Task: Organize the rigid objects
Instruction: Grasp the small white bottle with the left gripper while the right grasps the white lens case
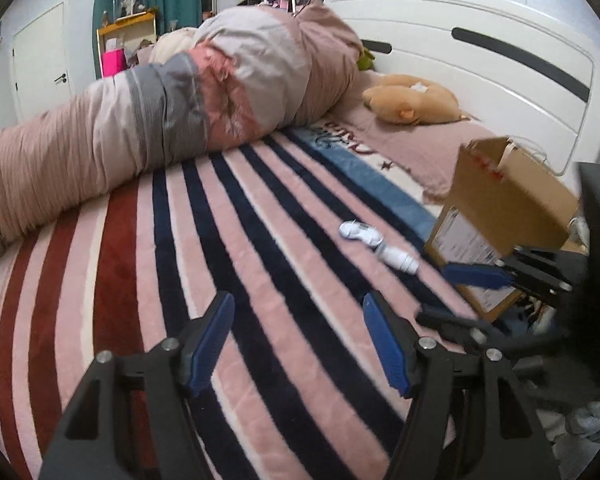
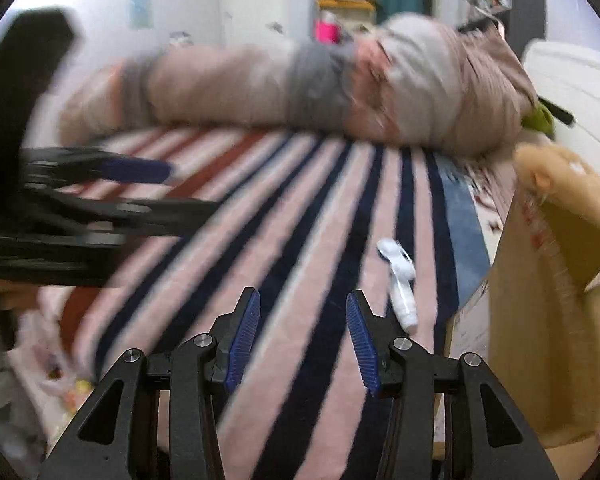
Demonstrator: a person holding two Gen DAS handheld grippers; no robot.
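Left wrist view: left gripper (image 1: 298, 344) fingers apart, holding nothing, over the striped blanket (image 1: 228, 264) on the bed. White bottle (image 1: 398, 259) and a small white gadget (image 1: 358, 232) lie touching on the blanket, just beside the cardboard box (image 1: 508, 208). Plush toy (image 1: 412, 98) near the headboard (image 1: 480, 40). Right wrist view, blurred: right gripper (image 2: 302, 344) fingers apart, empty; bottle (image 2: 404, 304) just right of them, box (image 2: 540, 340) at right.
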